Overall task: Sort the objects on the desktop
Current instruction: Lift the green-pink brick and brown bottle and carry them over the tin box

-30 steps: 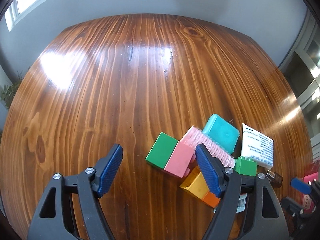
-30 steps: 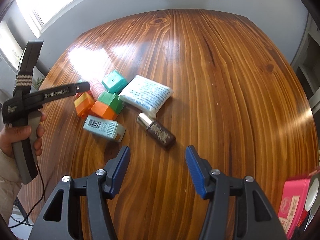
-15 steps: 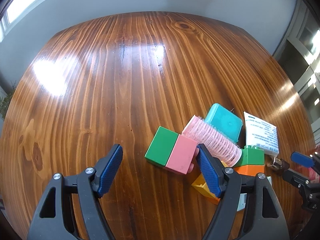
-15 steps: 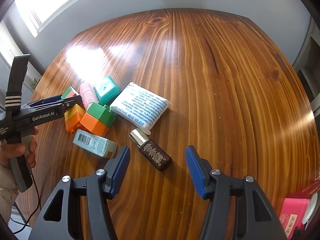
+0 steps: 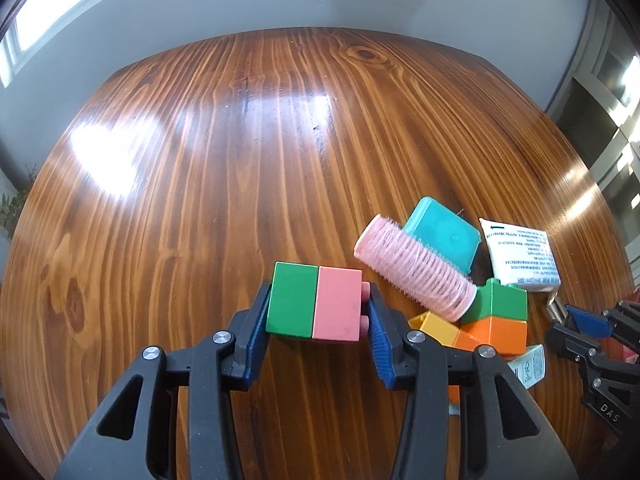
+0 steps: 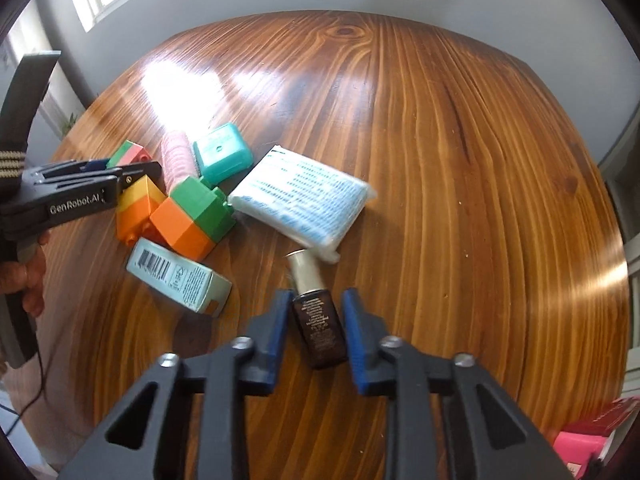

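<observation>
My left gripper (image 5: 318,312) is shut on the green-and-pink block (image 5: 314,306), pads against both its sides; the block also shows in the right wrist view (image 6: 129,155). My right gripper (image 6: 316,320) has closed around the dark brown bottle (image 6: 318,324), which lies on the wooden table (image 6: 440,160); small gaps show beside the bottle. A pink hair roller (image 5: 416,274), a teal case (image 5: 442,234), a green-and-orange block (image 6: 192,216), a yellow-and-orange block (image 6: 136,208), a white tissue pack (image 6: 304,196) and a pale blue box (image 6: 178,278) lie clustered.
A pink box (image 6: 588,440) sits at the table's right front edge. The right gripper shows at the right edge of the left wrist view (image 5: 592,328). The table's far half is bare wood (image 5: 280,120).
My left gripper moved forward and shut on the green-and-pink block. My right gripper moved down and forward and narrowed around the brown bottle.
</observation>
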